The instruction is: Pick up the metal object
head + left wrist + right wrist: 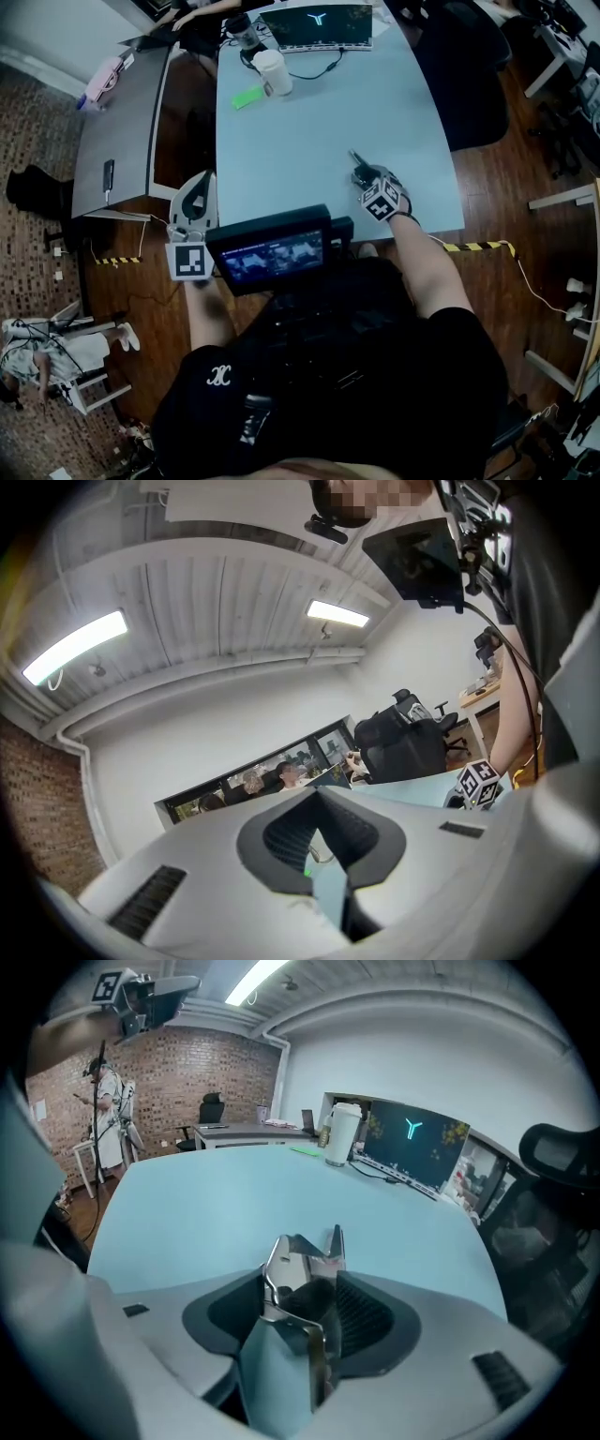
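Note:
In the right gripper view a shiny bent metal object [281,1265] with two thin arms stands between the ribbed pads, one arm against each pad. My right gripper [305,1255] is shut on it, just above the pale blue table [216,1204]. The head view shows the right gripper [362,174] low over the table's near right part, with the dark tip of the metal object [355,159] sticking out ahead of it. My left gripper [195,180] hovers off the table's left edge, shut and holding nothing. It points up at the ceiling, its pads [291,841] meeting.
At the table's far end are an open laptop [317,26], a white cup [273,72] and a green item [247,97]. A grey desk [117,131] stands to the left and a black chair [469,75] to the right. A person sits at lower left [47,352].

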`<state>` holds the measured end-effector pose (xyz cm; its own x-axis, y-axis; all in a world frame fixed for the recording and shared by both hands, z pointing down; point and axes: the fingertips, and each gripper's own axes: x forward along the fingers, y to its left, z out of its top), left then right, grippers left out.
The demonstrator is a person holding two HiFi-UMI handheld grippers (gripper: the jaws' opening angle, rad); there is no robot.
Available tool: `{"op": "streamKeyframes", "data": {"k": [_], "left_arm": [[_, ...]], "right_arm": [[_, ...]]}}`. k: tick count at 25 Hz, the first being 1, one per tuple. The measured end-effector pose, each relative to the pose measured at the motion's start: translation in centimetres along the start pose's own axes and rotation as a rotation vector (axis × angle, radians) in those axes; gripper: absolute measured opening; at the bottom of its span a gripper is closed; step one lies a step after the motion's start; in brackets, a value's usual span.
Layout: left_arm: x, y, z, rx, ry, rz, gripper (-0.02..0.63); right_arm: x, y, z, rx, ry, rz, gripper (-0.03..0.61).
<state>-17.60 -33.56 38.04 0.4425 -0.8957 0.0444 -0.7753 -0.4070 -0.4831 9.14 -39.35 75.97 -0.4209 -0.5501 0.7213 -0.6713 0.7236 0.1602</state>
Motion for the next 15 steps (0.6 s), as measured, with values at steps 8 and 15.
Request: {"op": "streamKeyframes", "data": {"k": [8, 15], "left_arm": [[-0.3, 0.3, -0.1, -0.013, 0.002, 0.008, 0.015], [-0.1, 0.9, 0.0, -0.015, 0.013, 0.014, 0.015]], "right_arm": [[0.7, -0.9, 0.7, 0.018, 0.004, -0.02, 0.175], [-0.7, -2.2, 2.3, 0.08, -0.069, -0.024, 0.077]]}}
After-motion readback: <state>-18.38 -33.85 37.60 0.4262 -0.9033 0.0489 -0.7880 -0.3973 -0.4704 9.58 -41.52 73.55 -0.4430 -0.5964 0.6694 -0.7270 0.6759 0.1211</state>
